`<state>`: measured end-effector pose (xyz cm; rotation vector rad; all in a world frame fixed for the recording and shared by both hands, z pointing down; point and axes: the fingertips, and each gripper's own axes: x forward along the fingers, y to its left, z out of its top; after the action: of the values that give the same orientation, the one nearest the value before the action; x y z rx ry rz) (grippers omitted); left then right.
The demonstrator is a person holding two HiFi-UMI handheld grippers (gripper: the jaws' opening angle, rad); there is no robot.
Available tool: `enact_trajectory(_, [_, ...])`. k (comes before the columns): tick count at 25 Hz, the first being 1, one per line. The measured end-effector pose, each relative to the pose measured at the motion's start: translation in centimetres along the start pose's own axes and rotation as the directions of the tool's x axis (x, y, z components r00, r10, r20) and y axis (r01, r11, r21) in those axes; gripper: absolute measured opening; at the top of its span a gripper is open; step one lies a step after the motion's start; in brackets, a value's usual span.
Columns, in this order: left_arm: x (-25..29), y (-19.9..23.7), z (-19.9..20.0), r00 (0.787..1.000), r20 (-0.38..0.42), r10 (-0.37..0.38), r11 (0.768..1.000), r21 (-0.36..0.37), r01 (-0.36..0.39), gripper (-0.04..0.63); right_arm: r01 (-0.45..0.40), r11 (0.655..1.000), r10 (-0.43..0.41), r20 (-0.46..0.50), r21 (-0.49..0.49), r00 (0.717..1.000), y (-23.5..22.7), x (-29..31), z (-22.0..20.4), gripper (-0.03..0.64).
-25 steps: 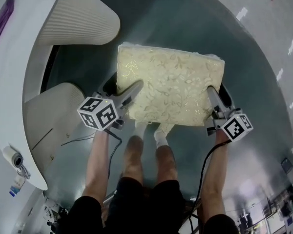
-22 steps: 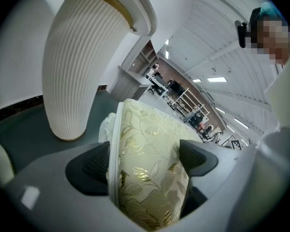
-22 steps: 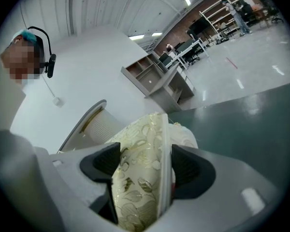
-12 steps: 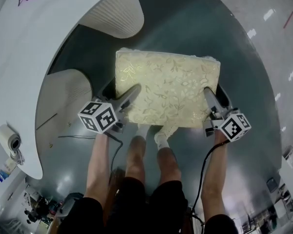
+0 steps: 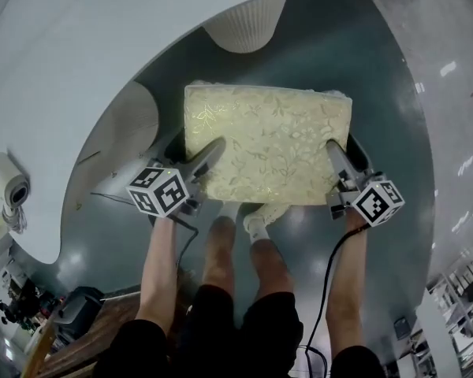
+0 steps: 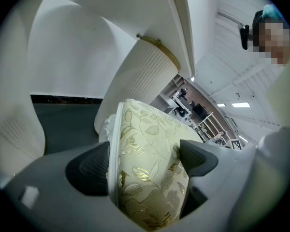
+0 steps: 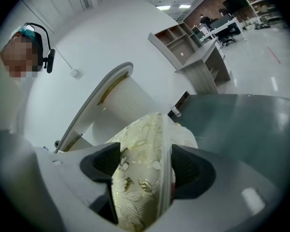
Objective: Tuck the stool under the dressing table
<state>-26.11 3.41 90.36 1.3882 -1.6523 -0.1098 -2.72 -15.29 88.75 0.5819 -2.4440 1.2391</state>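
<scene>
The stool (image 5: 266, 142) has a square cream cushion with a gold leaf pattern and stands on the dark floor in the head view. My left gripper (image 5: 210, 153) is shut on the cushion's left edge (image 6: 140, 158). On the opposite side, my right gripper (image 5: 334, 154) is shut on the right edge (image 7: 142, 178). The white dressing table (image 5: 87, 61) curves across the top and left, and its ribbed pedestal leg (image 5: 248, 22) stands just beyond the stool's far side. A second pedestal (image 5: 118, 136) is at the stool's left.
A white roll (image 5: 6, 187) sits on the table's near left end. A dark bag (image 5: 77, 315) and wooden boards lie at the lower left. The person's legs and socked feet (image 5: 256, 225) stand just behind the stool. In the right gripper view, shelving (image 7: 181, 37) stands against the far wall.
The table top now fills more of the head view and the ribbed pedestal has shifted right, to just beyond the stool's far edge. Both grippers keep their hold on the cushion.
</scene>
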Motion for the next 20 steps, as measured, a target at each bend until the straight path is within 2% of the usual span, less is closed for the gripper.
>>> enact_trajectory(10, [-1.6, 0.1, -1.2, 0.99, 0.092, 0.11, 0.99, -0.099, -0.101, 0.468, -0.108, 0.992, 0.1, -0.118, -0.066, 0.988, 0.3, 2.9, 1.7, 0.334])
enact_trajectory(20, [-3.4, 0.1, -3.4, 0.966, 0.166, 0.199, 0.969, -0.182, -0.169, 0.468, -0.2, 0.973, 0.172, -0.211, -0.115, 0.962, 1.0, 4.8, 1.7, 0.334])
